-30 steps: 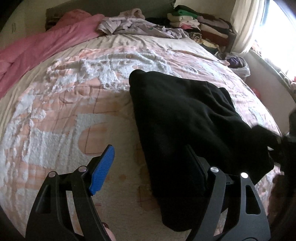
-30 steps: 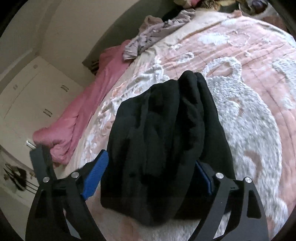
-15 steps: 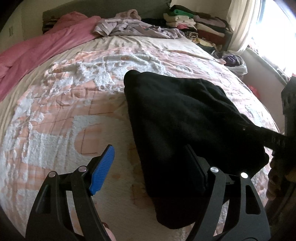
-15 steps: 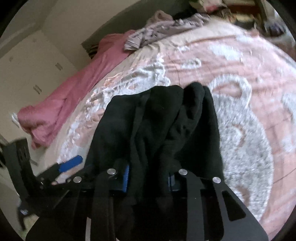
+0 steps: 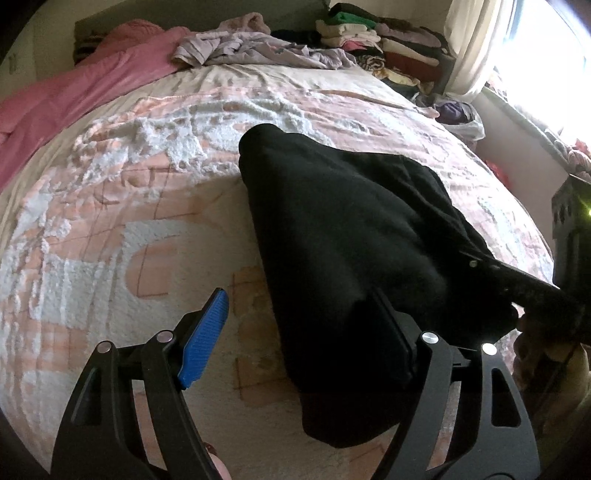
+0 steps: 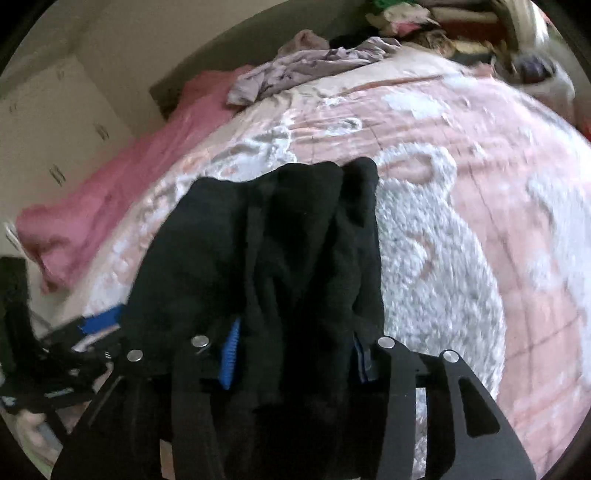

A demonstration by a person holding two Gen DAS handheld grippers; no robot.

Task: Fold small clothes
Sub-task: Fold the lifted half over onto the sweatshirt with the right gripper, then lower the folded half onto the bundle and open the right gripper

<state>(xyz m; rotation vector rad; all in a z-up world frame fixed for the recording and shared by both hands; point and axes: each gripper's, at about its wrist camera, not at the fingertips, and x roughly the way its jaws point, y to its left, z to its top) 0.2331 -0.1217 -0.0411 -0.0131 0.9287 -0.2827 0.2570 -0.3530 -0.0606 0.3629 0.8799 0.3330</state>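
Observation:
A black garment (image 5: 343, 236) lies folded lengthwise on the pink and white bedspread (image 5: 110, 229). My left gripper (image 5: 299, 299) is open at its near left end. The blue left pad (image 5: 203, 336) is bare, and the cloth's edge drapes over the right finger. My right gripper (image 6: 295, 350) sits at the garment's (image 6: 280, 240) other near end with a thick bunch of cloth between its blue pads (image 6: 229, 354). Its jaws are opening and the left pad's face shows beside the cloth. One of its fingers (image 5: 517, 284) shows at the right edge of the left wrist view.
A pink blanket (image 5: 74, 92) runs along the bed's far left side. Crumpled lilac clothes (image 5: 258, 48) lie at the head of the bed. Stacked folded clothes (image 5: 373, 33) and a curtain (image 5: 469, 40) stand at the far right. White cupboards (image 6: 48, 122) are beyond the bed.
The right gripper came down over the garment's end, closed on a bunch of it and has since widened again, rolling a little. The left gripper stayed put.

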